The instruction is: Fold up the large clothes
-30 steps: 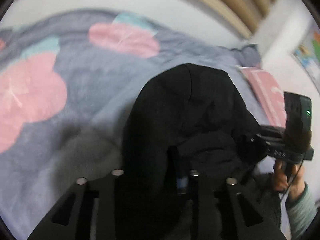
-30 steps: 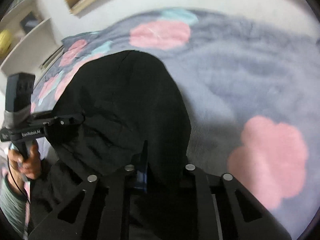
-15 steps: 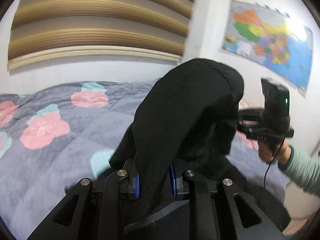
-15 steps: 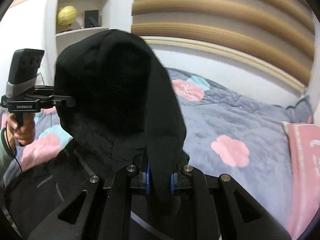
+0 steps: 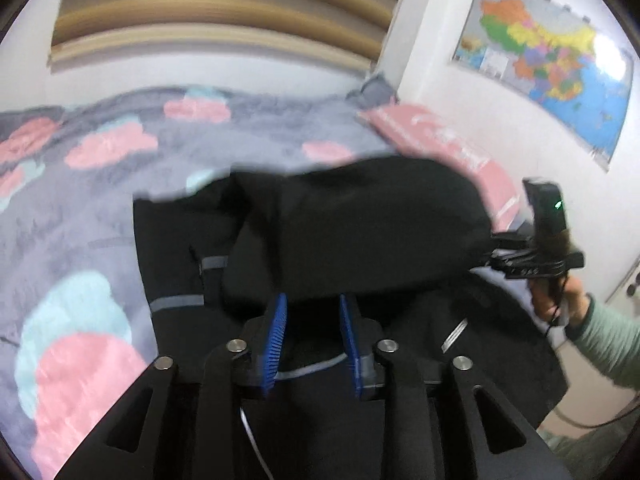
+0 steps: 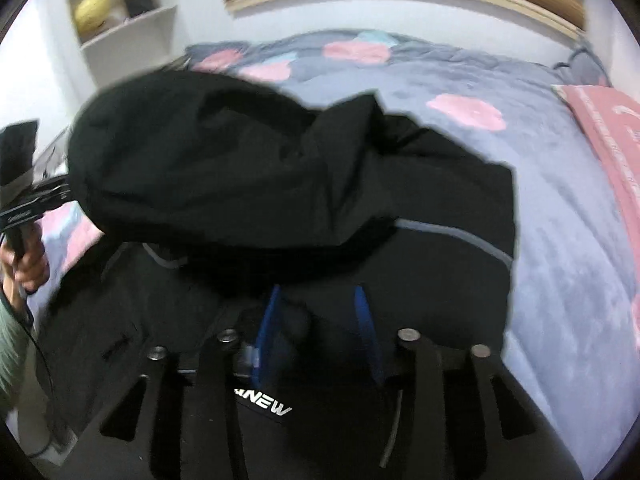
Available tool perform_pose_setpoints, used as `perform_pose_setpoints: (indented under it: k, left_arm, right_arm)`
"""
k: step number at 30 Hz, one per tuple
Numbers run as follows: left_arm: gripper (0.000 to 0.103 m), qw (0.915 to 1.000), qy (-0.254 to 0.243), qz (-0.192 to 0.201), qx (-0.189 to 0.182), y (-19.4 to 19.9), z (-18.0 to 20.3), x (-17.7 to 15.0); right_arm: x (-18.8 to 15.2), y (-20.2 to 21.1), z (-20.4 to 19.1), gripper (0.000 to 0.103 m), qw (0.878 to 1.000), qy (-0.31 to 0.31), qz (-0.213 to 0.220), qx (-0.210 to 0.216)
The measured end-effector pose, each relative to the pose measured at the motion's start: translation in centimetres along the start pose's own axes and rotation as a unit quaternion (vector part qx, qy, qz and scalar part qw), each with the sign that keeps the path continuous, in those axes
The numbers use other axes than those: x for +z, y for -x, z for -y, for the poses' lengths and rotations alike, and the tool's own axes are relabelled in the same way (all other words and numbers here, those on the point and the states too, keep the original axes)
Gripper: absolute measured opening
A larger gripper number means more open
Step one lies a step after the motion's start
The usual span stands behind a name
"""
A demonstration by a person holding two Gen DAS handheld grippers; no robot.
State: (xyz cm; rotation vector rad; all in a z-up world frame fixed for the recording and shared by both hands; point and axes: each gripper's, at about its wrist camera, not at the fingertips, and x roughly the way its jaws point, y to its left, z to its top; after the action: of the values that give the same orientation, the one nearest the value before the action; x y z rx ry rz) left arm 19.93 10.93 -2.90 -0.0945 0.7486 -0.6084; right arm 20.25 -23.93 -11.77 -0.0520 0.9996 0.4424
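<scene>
1 black jacket (image 5: 360, 232) on 1 floral duvet (image 5: 80, 208), left claw (image 5: 314, 336) apart, right claw (image 6: 318, 328) apart

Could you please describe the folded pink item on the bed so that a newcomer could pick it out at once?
Start from the bed with the grey quilt printed with pink flowers. At its edge on the wall-map side lies the folded pink item, right of the black jacket. Unlike the quilt's round blossoms, it is one long flat pink strip with faint white markings.
</scene>
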Motion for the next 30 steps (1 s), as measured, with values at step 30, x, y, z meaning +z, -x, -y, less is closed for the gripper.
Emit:
perform_pose_setpoints:
  k: [30]
  left_arm:
    - [0.057, 0.9940, 0.098, -0.046, -0.019, -8.6, 2.9, -1.4]
  right_arm:
    - [1.6, -6.9, -9.0, 0.054, 0.999, 0.009, -0.044, 0.015]
